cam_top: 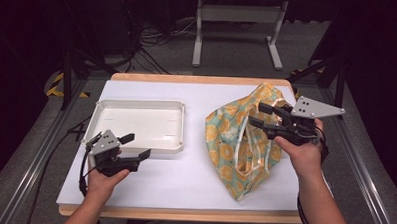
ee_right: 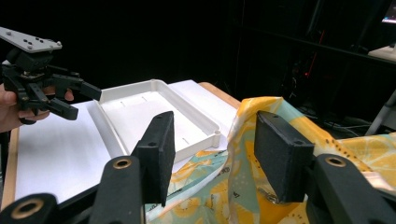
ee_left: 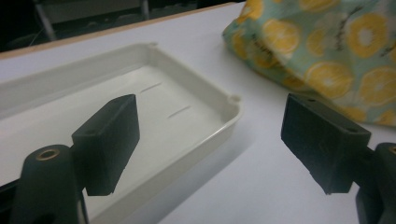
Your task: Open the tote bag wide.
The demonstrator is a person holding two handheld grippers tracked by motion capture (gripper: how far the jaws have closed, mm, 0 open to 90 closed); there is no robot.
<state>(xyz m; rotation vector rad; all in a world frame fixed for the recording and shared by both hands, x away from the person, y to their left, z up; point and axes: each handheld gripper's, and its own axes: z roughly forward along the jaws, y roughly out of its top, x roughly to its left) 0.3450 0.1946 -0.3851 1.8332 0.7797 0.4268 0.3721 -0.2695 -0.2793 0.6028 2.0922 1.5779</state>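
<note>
step in hand: likely reaching for the bag's raised rim, ahead of opening or emptying it; nothing gripped yet.
bag (cam_top: 243, 143): orange-slice print fabric, slumped on the right half of the worktop (cam_top: 184, 176), mouth edge standing up toward the far right.
right hand-held gripper (cam_top: 256, 114): released, jaws set moderately apart, hovering over the bag's upper fold with the fabric edge (ee_right: 238, 135) rising between them; contact cannot be told.
left hand-held gripper (cam_top: 136, 146): released, jaws wide apart, empty, held just above the near right corner of the tray (cam_top: 135, 145).
tray: white, shallow, empty, on the left half, apart from the bag.
next move: probably lowering the right jaws onto the fold and closing; thin cloth may slip.
</note>
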